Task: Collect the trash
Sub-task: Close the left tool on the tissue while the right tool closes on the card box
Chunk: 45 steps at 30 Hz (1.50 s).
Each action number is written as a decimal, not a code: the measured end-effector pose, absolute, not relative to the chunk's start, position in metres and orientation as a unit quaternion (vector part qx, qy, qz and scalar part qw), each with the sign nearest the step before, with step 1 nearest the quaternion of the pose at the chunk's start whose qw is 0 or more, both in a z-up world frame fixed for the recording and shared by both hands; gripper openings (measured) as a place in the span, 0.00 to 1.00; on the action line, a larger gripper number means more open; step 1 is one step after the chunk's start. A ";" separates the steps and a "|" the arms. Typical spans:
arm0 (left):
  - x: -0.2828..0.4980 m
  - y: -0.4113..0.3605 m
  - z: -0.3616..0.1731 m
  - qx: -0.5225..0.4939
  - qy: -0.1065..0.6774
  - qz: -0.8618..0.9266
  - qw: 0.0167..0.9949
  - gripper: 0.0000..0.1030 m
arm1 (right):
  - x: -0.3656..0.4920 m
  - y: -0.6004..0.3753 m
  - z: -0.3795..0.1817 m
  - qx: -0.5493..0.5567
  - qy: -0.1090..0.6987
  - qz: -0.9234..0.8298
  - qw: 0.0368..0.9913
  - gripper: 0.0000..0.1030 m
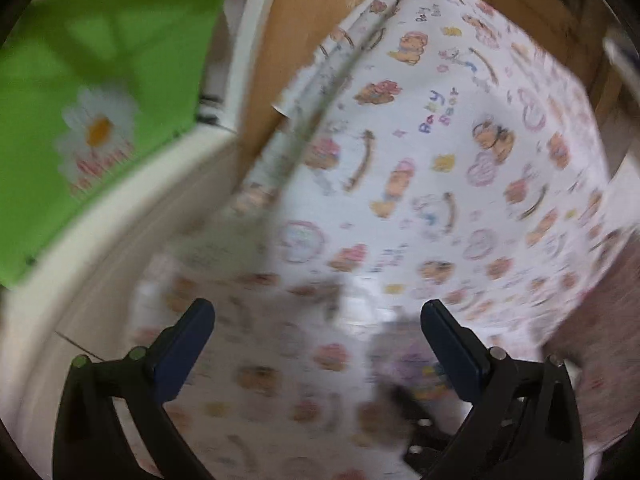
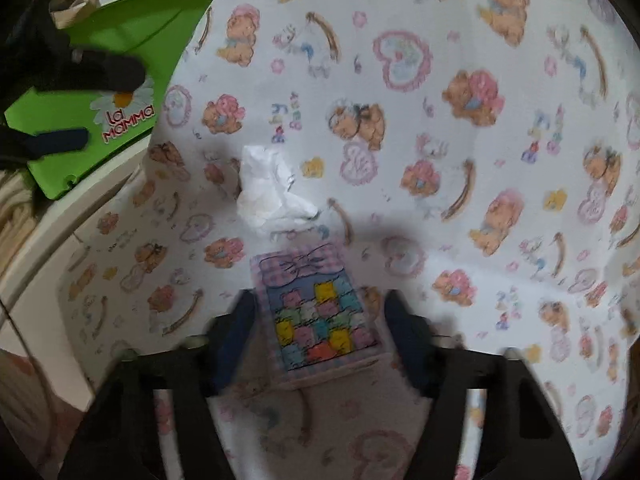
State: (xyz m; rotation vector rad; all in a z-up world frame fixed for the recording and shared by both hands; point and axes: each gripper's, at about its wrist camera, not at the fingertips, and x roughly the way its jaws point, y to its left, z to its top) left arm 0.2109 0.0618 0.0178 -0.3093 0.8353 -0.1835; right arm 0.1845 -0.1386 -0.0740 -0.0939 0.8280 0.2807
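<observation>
Here, catalogued by view.

Right wrist view:
- Right gripper (image 2: 320, 324), black frame with dark blue pads, at the lower centre of the frame. Its jaws stand on either side of a small square box printed with pastel teddy bears and a pink gingham bow (image 2: 318, 316); the picture is too blurred to tell whether the pads press on the box or stand just off it.
- Crumpled white paper tissue (image 2: 272, 192), lying on the cloth just above the box, left of centre, touching nothing else.
- White tablecloth printed with brown bears, pink hearts and yellow flowers (image 2: 440, 92), filling most of the frame.
- Bright green plastic bin with a white rim, a daisy and the words "La Mamma" (image 2: 120, 40), upper left, beside the cloth's edge; brownish scraps show at its mouth.
- Left gripper (image 2: 100, 104), at the far left in front of the bin, jaws apart and empty.

Left wrist view (heavily blurred):
- Left gripper (image 1: 318, 320), lower centre, jaws wide apart over the cloth, nothing between them.
- The green bin (image 1: 80, 92), upper left.
- Brown wooden surface (image 1: 304, 12), top centre, behind the cloth's edge.
</observation>
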 end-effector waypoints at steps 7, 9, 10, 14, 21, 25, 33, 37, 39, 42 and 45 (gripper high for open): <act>0.226 0.042 0.002 -0.150 0.427 -0.112 0.884 0.62 | 0.145 -0.182 -0.047 0.048 0.365 0.111 0.923 0.53; 0.231 0.032 -0.006 -0.150 0.443 -0.120 0.876 0.61 | 0.130 -0.194 -0.038 0.069 0.354 0.104 0.927 0.53; 0.234 0.028 -0.010 -0.155 0.452 -0.124 0.870 0.61 | 0.119 -0.200 -0.034 0.071 0.348 0.086 0.931 0.53; 0.246 0.020 -0.024 -0.186 0.478 -0.141 0.847 0.61 | 0.094 -0.215 -0.031 0.093 0.343 0.061 0.933 0.53; 0.259 -0.008 -0.045 -0.107 0.486 -0.097 0.862 0.61 | 0.085 -0.229 -0.040 0.064 0.345 0.041 0.935 0.54; 0.265 -0.017 -0.057 -0.100 0.493 -0.099 0.858 0.61 | 0.085 -0.245 -0.048 0.084 0.350 0.026 0.933 0.54; 0.263 -0.018 -0.069 -0.122 0.481 -0.119 0.860 0.06 | 0.088 -0.244 -0.050 0.084 0.350 0.033 0.933 0.54; 0.253 -0.027 -0.059 -0.108 0.462 -0.129 0.871 0.04 | 0.086 -0.235 -0.048 0.059 0.344 0.031 0.937 0.54; 0.243 -0.030 -0.052 -0.093 0.450 -0.133 0.878 0.04 | 0.084 -0.235 -0.046 0.065 0.342 0.035 0.937 0.54; 0.228 -0.035 -0.040 -0.074 0.426 -0.143 0.890 0.04 | 0.082 -0.237 -0.044 0.079 0.341 0.039 0.936 0.54; 0.211 -0.037 -0.027 -0.044 0.398 -0.138 0.906 0.04 | 0.079 -0.236 -0.040 0.081 0.337 0.039 0.937 0.54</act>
